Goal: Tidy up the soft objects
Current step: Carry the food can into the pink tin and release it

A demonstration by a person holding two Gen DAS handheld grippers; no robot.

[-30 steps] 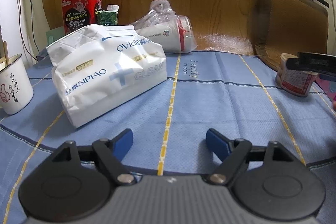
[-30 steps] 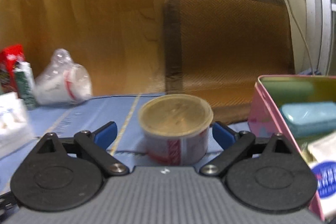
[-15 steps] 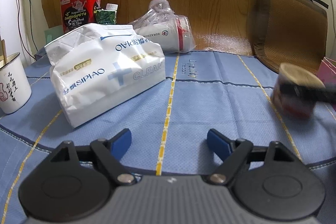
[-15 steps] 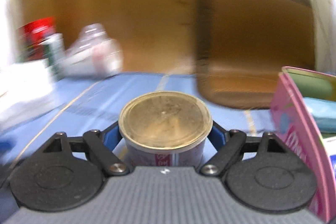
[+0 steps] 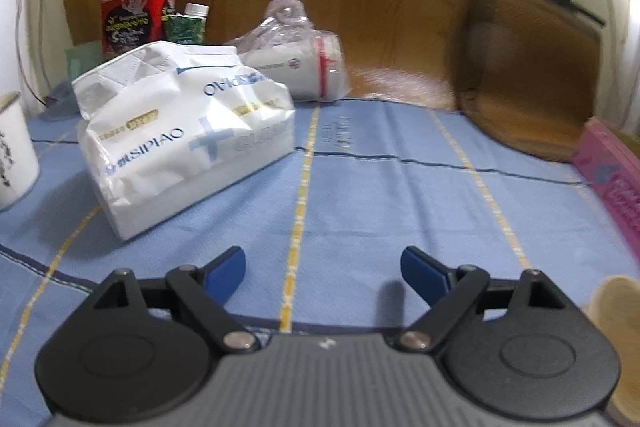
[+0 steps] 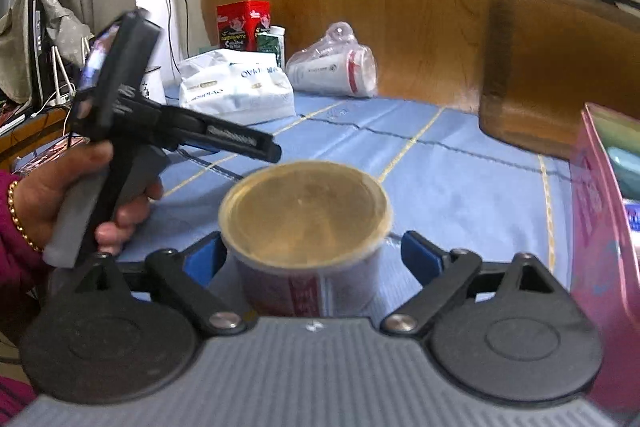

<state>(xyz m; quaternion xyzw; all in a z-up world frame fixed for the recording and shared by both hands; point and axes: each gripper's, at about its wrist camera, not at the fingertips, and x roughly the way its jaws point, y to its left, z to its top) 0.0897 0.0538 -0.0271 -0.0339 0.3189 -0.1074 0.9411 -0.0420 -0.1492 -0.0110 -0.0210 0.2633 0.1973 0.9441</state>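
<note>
Just hauled the tub [image 6: 304,211] from the far side of the pink box [image 6: 600,227] to near-left of it, down on the blue cloth [image 5: 400,195]. Looks like the right gripper [image 6: 312,257] is eased off now: one pad on the tub, a gap at the other, so probably letting go. Leaves the left gripper [image 5: 324,267] wide open, holding nothing, aimed toward the tissue pack [image 5: 180,139], well left of the pink box and further back. Probably clears the hard stuff away; guessing the soft pack comes next.
</note>
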